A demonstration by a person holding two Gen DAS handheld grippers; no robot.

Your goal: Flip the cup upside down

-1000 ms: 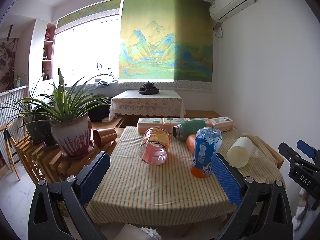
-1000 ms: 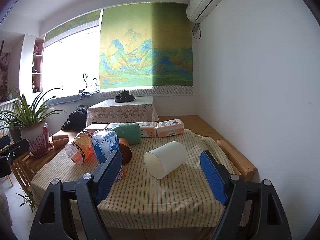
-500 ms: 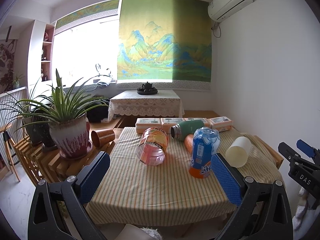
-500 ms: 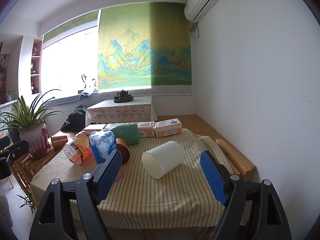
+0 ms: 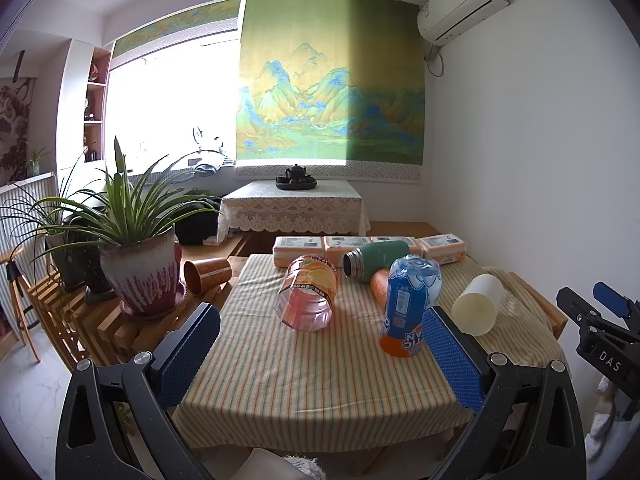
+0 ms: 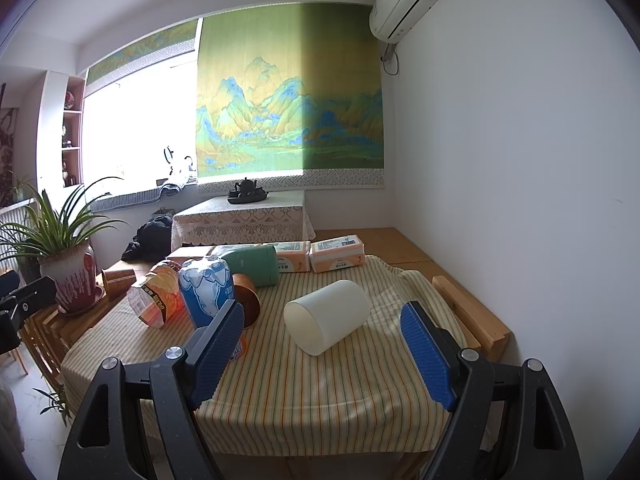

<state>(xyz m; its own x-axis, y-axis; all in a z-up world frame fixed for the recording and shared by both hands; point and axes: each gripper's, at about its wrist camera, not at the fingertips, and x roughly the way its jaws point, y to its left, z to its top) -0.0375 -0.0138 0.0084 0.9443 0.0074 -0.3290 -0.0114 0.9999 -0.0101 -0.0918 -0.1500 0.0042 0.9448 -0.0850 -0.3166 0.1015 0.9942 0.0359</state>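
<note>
A white cup [image 6: 327,322] lies on its side on the striped tablecloth [image 6: 312,396], mouth toward me; it also shows in the left wrist view [image 5: 478,304] at the table's right. My right gripper [image 6: 322,354] is open and empty, its blue pads either side of the cup but nearer than it. My left gripper [image 5: 320,360] is open and empty over the table's front edge. The right gripper's side shows in the left wrist view [image 5: 600,320].
On the table lie a clear orange-labelled jar [image 5: 308,296], a green flask [image 5: 376,260], an orange cup [image 6: 246,298] and tissue packs [image 5: 368,246]; an inverted blue bottle [image 5: 408,308] stands there. A potted plant [image 5: 136,268] and a brown cup [image 5: 206,274] sit on a wooden rack at left.
Both grippers have eased slightly toward the table; the objects sit a little lower and larger in view. Nothing on the table has moved.
</note>
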